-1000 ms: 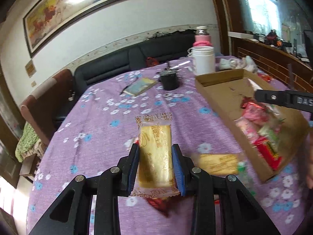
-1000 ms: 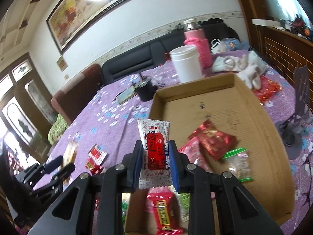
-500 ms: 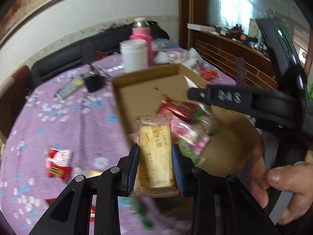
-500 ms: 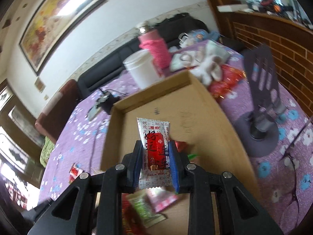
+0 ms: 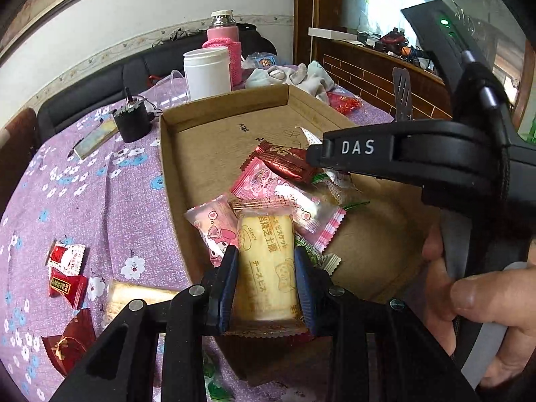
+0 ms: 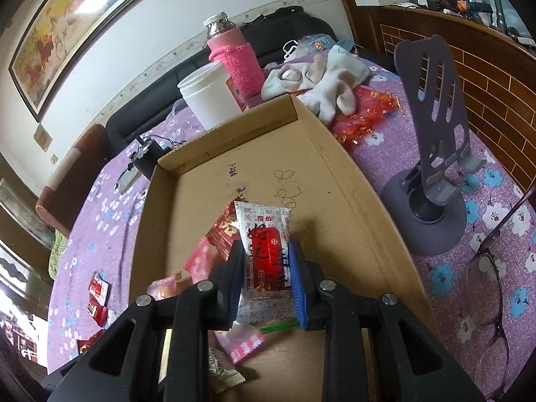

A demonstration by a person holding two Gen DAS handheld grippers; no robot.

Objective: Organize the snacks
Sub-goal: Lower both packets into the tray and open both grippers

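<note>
Both claws are holding packets over the cardboard box (image 6: 351,181).

The left gripper (image 5: 266,281) is pinching a yellow biscuit packet (image 5: 266,268) marked "cheese", now hanging over the box's pile of pink packets (image 5: 288,197) instead of the purple tablecloth (image 5: 100,201) as a second ago. The right gripper (image 6: 266,281) is clamping a red-and-white sachet (image 6: 264,258) reading "ALL'S WELL", now further inside the box; in the left view its finger is showing "DAS".
</note>
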